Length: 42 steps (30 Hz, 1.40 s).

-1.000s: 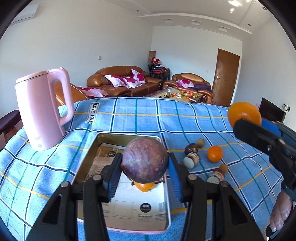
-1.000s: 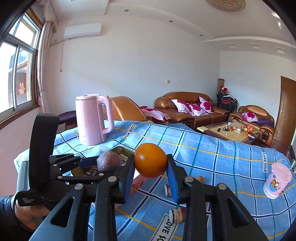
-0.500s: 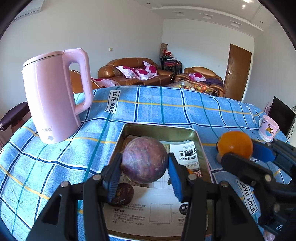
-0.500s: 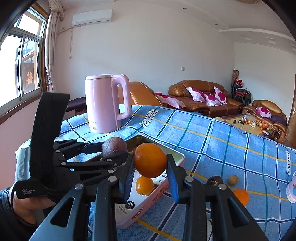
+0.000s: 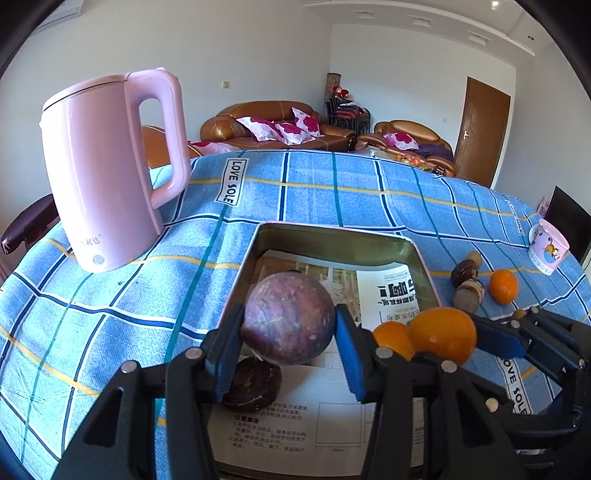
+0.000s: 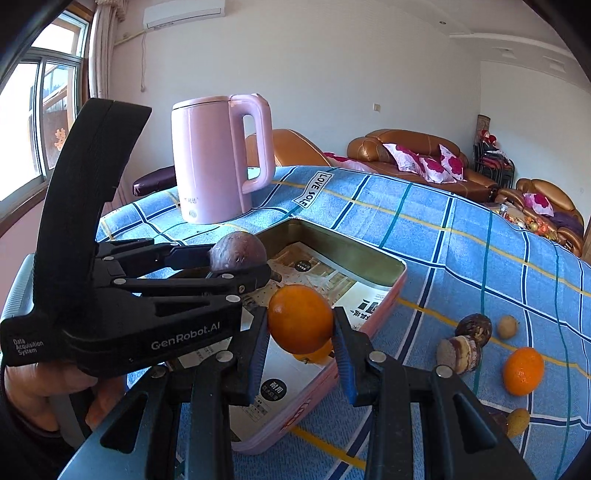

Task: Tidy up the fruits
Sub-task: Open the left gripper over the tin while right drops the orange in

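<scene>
Over the tray [image 5: 334, 242], both held fruits have sunk lower since earlier

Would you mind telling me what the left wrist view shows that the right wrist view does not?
Only the left wrist view shows the pink cup at the cloth's far right, the brown door, and a dark fruit lying in the tray under the left gripper.

Only the right wrist view shows the window, the air conditioner and the person's hand.

Both show the pink kettle, the tray, the purple fruit in the left gripper and the orange in the right gripper.
</scene>
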Tool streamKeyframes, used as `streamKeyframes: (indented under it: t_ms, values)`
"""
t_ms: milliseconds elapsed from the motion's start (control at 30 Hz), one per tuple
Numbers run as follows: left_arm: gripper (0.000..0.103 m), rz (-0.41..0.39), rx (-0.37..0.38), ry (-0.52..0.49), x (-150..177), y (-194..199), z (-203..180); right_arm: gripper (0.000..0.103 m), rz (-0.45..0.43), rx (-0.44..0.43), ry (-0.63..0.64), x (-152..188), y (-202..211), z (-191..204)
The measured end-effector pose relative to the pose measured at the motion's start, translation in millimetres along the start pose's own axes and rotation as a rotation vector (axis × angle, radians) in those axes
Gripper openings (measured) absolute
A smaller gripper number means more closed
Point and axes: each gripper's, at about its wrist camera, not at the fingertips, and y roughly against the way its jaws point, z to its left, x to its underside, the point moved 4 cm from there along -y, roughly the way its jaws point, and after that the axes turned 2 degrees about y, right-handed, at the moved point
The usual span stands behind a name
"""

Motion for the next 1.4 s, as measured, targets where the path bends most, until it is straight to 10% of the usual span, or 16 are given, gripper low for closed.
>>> streamKeyframes:
  t_ms: [900, 1400]
  values:
    - [0.052, 0.012, -0.028, -0.016, 1.4, -2.4, 2.2, 0.040, 0.019, -0.006, -0.012, 2.2, -5.3, -2.0]
    - [0.100, -0.079, -0.025, -0.042, -6.8, 23.7, -15.3, 0.067, -0.023, 0.041, -0.034, 9.7, 16.0, -17.3]
